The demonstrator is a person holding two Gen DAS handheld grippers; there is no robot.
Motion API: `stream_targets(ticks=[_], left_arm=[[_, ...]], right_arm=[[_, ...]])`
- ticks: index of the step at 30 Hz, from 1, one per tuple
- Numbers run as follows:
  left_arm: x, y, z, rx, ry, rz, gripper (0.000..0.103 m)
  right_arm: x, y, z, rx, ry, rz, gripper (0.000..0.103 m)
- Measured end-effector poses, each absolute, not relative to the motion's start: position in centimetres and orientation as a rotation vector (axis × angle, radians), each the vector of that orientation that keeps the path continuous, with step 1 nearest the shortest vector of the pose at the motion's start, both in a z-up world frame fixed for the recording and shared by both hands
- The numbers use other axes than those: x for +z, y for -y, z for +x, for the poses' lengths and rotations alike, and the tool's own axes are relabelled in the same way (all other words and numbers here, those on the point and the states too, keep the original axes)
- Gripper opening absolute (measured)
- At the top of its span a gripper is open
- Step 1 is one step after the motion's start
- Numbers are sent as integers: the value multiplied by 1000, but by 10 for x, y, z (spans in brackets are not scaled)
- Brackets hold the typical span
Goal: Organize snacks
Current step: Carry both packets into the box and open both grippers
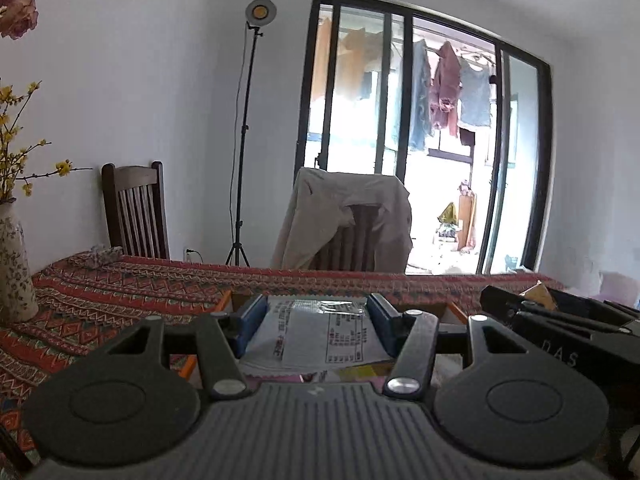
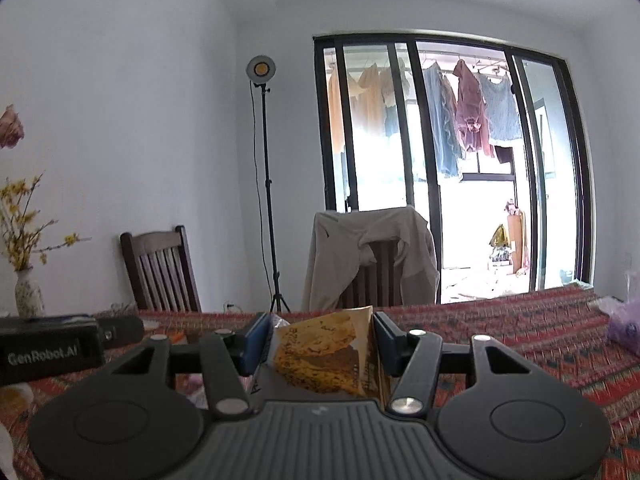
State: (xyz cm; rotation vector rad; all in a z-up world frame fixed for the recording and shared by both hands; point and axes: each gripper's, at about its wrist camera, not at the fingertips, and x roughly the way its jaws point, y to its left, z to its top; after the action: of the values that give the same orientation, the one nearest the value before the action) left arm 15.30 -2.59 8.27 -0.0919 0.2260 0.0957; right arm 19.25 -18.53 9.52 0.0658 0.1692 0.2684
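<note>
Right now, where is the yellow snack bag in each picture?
Left wrist view: only a yellow corner of the yellow snack bag peeks out at the far right, behind the other hand-held gripper.
Right wrist view: bottom middle, between the blue pads.
Shared landmark: the jacket-draped chair.

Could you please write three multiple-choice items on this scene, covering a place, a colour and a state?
1. Where does the beige jacket hang?
A. on a chair back
B. on the lamp stand
C. on the table

2. What colour are the pads of the left tongs?
A. red
B. blue
C. white

3. What do the right tongs hold?
A. nothing
B. a vase
C. a yellow snack bag

Key: 1 A, it drapes the chair by the glass door; 2 B, both pads show blue; 3 C, the bag sits pinched between the pads.
</note>
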Motion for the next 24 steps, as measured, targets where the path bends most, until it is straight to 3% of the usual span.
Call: stream_targets(ticks=[9,24], left_arm=[[90,14,208,177,-200,-145,57],[50,6,227,198,-207,-101,61]], right_arm=[[94,171,250,240,-166,101,55],[48,164,270,302,-265,87,58]])
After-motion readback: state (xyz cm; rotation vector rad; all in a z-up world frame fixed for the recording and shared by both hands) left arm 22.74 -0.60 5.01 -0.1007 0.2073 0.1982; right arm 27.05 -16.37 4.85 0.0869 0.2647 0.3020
